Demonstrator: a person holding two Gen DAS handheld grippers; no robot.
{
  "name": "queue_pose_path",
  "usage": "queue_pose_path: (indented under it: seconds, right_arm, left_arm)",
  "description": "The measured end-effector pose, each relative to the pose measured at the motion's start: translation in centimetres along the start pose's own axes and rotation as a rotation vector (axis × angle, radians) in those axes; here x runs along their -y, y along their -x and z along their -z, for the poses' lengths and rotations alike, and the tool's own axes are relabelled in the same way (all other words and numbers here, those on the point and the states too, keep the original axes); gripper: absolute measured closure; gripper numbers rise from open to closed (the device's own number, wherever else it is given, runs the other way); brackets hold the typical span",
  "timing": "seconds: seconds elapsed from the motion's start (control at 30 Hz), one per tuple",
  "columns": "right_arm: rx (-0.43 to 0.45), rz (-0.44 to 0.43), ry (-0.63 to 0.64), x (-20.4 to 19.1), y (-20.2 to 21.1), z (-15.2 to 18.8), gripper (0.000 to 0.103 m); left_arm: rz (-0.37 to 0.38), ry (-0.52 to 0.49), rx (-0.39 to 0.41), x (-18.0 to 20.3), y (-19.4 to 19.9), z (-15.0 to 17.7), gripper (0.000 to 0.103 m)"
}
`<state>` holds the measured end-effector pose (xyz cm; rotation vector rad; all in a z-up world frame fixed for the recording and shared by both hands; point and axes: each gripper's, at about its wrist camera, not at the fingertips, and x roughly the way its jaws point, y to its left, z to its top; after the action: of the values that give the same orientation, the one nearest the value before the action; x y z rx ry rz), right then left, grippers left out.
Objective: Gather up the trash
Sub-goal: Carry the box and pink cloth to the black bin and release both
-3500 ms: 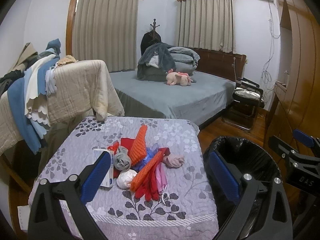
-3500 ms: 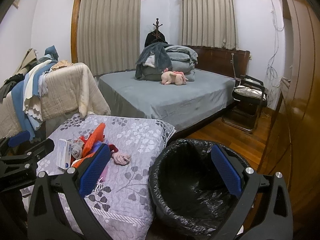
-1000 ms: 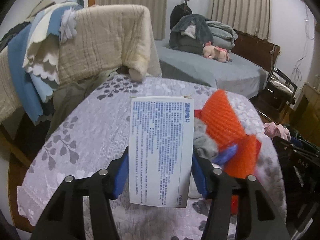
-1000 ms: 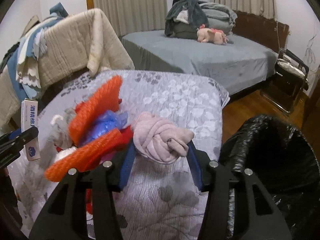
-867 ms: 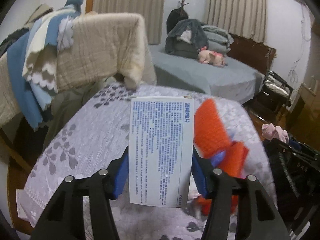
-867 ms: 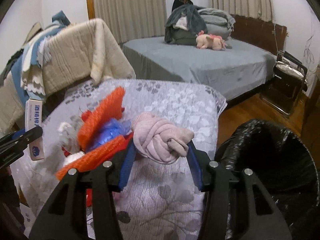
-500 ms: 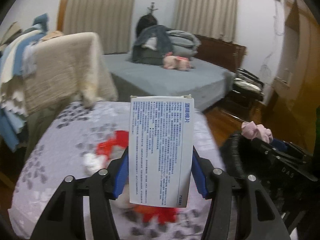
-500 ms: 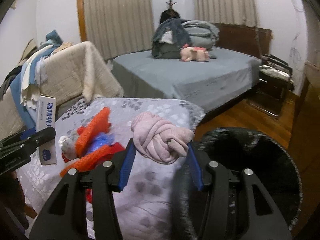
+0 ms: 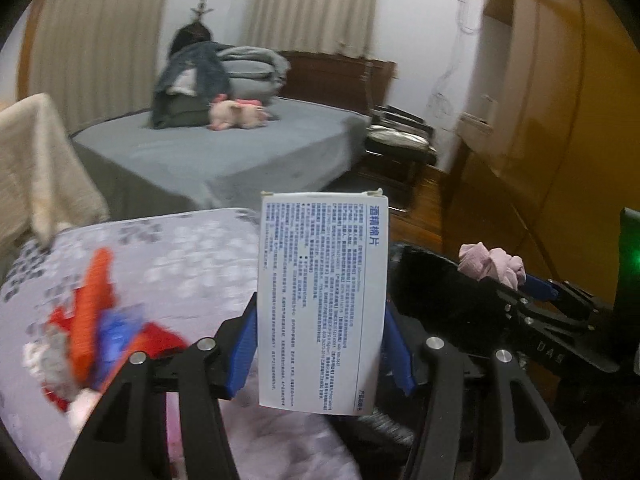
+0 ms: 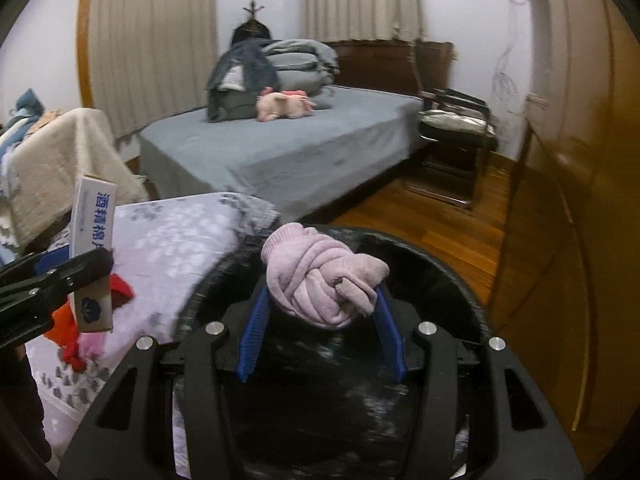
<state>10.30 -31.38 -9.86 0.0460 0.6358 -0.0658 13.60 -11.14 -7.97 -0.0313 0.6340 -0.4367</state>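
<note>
My left gripper (image 9: 320, 344) is shut on a white box with blue print (image 9: 322, 300), held upright above the right edge of the floral-covered table (image 9: 192, 256). My right gripper (image 10: 320, 320) is shut on a knotted pink cloth bundle (image 10: 320, 280) and hangs over the mouth of the black-lined trash bin (image 10: 448, 280). In the left wrist view the same bundle (image 9: 492, 264) and right gripper (image 9: 536, 286) sit over the bin (image 9: 424, 272). In the right wrist view the box (image 10: 94, 256) and left gripper (image 10: 76, 266) show at the left.
A pile of orange, red, blue and grey scraps (image 9: 96, 328) lies on the table's left part. Behind stand a grey bed (image 10: 280, 152) with folded bedding and a pink plush toy (image 10: 282, 109), a black chair (image 10: 456, 128), and a wooden wardrobe (image 10: 580, 200) at the right.
Both grippers swung right from over the table toward the bin, keeping hold of the box and the pink bundle. The pink bundle now hangs over the bin's opening.
</note>
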Motion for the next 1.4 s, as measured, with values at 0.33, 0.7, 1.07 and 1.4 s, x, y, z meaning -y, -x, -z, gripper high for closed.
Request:
queue_pose_path:
  seconds: [0.33, 0.7, 1.07, 1.4]
  right_arm:
    - [-0.035, 0.080, -0.053, 4.3, -0.7, 1.6, 0.046]
    - [0.010, 0.103, -0.054, 3.8, -0.2, 1.4, 0.011]
    - [0.032, -0.081, 0.023, -5.2, -0.8, -0.8, 0.008]
    - [-0.001, -0.237, 0.114, -14.5, -2.4, -1.1, 0.008]
  left_arm:
    - [0.118, -0.061, -0.072, 5.3, -4.8, -0.3, 0.042]
    - [0.037, -0.028, -0.033, 1.5, -2.0, -0.5, 0.017]
    - [-0.245, 0.046, 0.035, -8.2, 5.0, 1.8, 0.013]
    - [-0.421, 0.167, 0.014, -16.5, 8.6, 5.1, 0.018]
